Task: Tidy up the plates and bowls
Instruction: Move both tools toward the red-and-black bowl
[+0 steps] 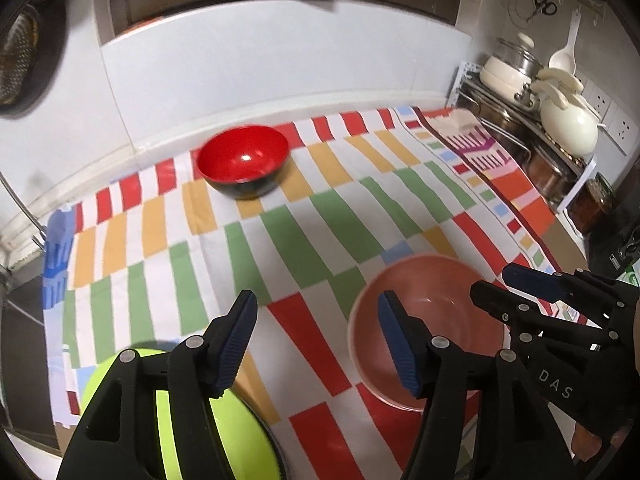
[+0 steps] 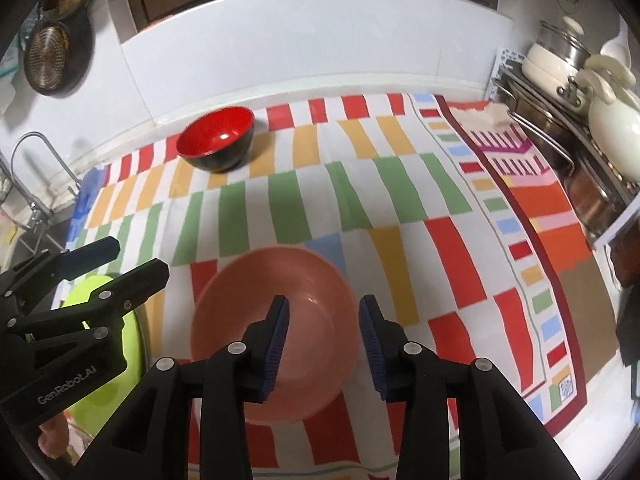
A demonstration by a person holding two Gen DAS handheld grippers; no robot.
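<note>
Both grippers hang above the striped cloth [image 2: 360, 184] with nothing in them. Left gripper [image 1: 316, 340] has its fingers well apart, empty gap, over the cloth between the lime-green dish [image 1: 188, 420] and the pink bowl [image 1: 428, 332]. Right gripper [image 2: 324, 348] has its fingers apart too, narrower, right over the pink bowl [image 2: 276, 328] but not pinching its rim as far as I can see. The pink bowl sits upright near the front edge of the cloth; the green dish is just beside it on the left, close to the cloth's corner and partly under the left gripper; whether it is a plate or a shallow bowl I can't tell. The red-and-black bowl [image 2: 216, 140] stands alone at the far side near the wall, well apart from the other two. Risks as I judge them: the grippers work close together, so a reach across could knock one against the other; a thin glossy rim could slip from a shallow pinch; dragging a bowl could bunch the loose cloth and shift the rest; the green dish near the counter edge could get nudged off. Readable writing: "GenRobot.AI" on the left gripper's body in the right view, "DAS" on the right gripper's body in the left view. A small QR-type patch sits on the cloth corner, unreadable.
</note>
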